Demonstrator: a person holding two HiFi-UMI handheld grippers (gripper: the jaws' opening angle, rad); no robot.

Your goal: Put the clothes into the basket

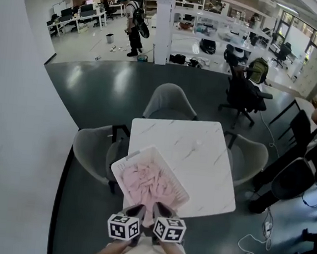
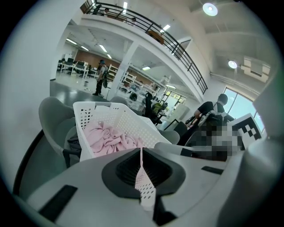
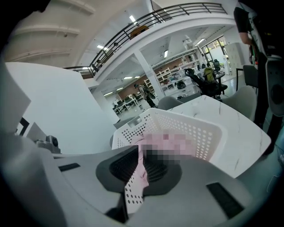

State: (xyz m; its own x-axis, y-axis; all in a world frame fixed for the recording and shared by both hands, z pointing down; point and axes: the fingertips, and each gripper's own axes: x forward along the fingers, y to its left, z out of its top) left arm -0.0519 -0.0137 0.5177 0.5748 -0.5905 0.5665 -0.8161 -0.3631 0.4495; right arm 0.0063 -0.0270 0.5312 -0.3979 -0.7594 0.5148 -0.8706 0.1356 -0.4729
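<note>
**Step in hand.** The white perforated plastic basket (image 1: 133,157) sits on the white marble-patterned square bench (image 1: 201,150). It is skewed to the bench's edges, and its left corner appears to overhang the bench's left side. The pink crumpled clothes (image 1: 147,184) lie inside it, heaped on the floor of the basket. No garment is seen loose on the bench, so loading is judged complete or nearly so, and the basket itself is now being handled.

**Tools.** The left tool (image 1: 137,210) is closed narrow, pinching the basket's near perforated wall. The right tool (image 1: 160,209), just beside it, is likewise clamped on that wall, possibly with an edge of pink fabric caught in.

**Orientation.** The basket's mouth faces up. Its long axis runs from the near end away and leftward across the bench.

**Next move.** Both grips share one end, so any lift or slide calls for even, level pulling, or the far end will dip.
</note>
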